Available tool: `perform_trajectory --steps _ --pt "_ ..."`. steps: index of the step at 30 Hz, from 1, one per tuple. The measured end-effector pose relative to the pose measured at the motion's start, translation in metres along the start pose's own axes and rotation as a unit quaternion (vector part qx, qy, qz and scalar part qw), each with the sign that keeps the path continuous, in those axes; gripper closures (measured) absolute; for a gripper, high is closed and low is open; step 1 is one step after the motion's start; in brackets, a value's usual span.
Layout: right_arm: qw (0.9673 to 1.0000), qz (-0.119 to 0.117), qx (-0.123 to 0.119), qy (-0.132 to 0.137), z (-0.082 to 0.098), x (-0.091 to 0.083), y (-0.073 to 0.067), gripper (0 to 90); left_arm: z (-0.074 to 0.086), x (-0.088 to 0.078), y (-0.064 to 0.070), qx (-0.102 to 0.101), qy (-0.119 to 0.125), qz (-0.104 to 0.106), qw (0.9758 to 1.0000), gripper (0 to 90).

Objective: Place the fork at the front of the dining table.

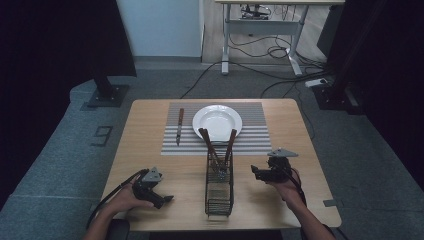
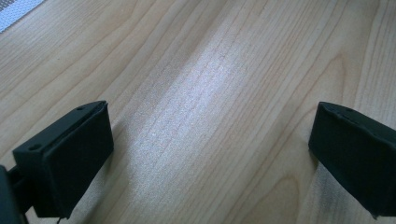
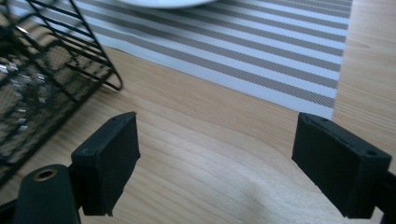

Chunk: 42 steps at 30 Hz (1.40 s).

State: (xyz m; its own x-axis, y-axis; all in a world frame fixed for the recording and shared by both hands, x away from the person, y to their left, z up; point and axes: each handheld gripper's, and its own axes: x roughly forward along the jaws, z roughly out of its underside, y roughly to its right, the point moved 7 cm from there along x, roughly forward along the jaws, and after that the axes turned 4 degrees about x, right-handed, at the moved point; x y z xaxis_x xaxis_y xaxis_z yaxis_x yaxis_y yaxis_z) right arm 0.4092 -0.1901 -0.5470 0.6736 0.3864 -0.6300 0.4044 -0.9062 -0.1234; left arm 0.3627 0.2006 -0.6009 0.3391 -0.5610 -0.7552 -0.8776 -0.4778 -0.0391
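Both of my forearms are coming in at the near edge of the table, one on each side of the caddy, which I am using as my landmark. Left of the caddy I am holding the left gripper low over bare wood, jaws spread wide with nothing between them. Right of the caddy I am holding the right gripper turned toward its wire wall, jaws likewise wide apart and holding nothing.

I am judging the work to be setting the place, and the cutlery is standing in the caddy, brown handles leaning out of the top toward the plate. I cannot tell whether the pieces are forks or spoons, as their heads are sitting down inside the mesh. They should be stiff and fairly light, with handles less slippery than the metal ends, so I am planning to pinch one handle high up, well above the rim.

Beyond the caddy the plate is sitting on the striped mat, and a knife is lying on the mat left of the plate. Crossed handles and the wire rim are what I am expecting to snag; the caddy looks light enough to tip.
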Motion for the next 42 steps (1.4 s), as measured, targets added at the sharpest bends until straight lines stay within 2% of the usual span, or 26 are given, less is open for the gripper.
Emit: perform_trajectory --steps 8,15,19,22,38,42 --pt "0.9995 -0.027 0.004 0.018 -0.01 -0.012 -0.012 16.9 0.0 0.0 0.0 0.0 0.0 0.0 1.0 0.0" --pt "0.9973 -0.053 0.001 0.05 -0.028 -0.026 -0.025 17.4 0.0 0.0 0.0 0.0 0.0 0.0 1.0 0.0" --pt "0.9961 -0.067 0.0 0.057 -0.037 -0.031 -0.03 18.7 0.0 0.0 0.0 0.001 0.0 0.0 1.0 0.0" --pt "0.9953 -0.07 0.004 0.066 -0.044 -0.034 -0.033 18.9 0.0 0.0 0.0 0.0 0.0 0.0 1.0 0.0" --pt "0.9932 -0.086 -0.005 0.079 -0.064 -0.037 -0.046 19.4 0.0 0.0 0.0 0.0 0.0 0.001 1.0 0.0" --pt "0.992 -0.094 -0.011 0.084 -0.072 -0.038 -0.054 19.9 0.0 0.0 0.0 0.0 0.0 0.0 1.0 0.0"
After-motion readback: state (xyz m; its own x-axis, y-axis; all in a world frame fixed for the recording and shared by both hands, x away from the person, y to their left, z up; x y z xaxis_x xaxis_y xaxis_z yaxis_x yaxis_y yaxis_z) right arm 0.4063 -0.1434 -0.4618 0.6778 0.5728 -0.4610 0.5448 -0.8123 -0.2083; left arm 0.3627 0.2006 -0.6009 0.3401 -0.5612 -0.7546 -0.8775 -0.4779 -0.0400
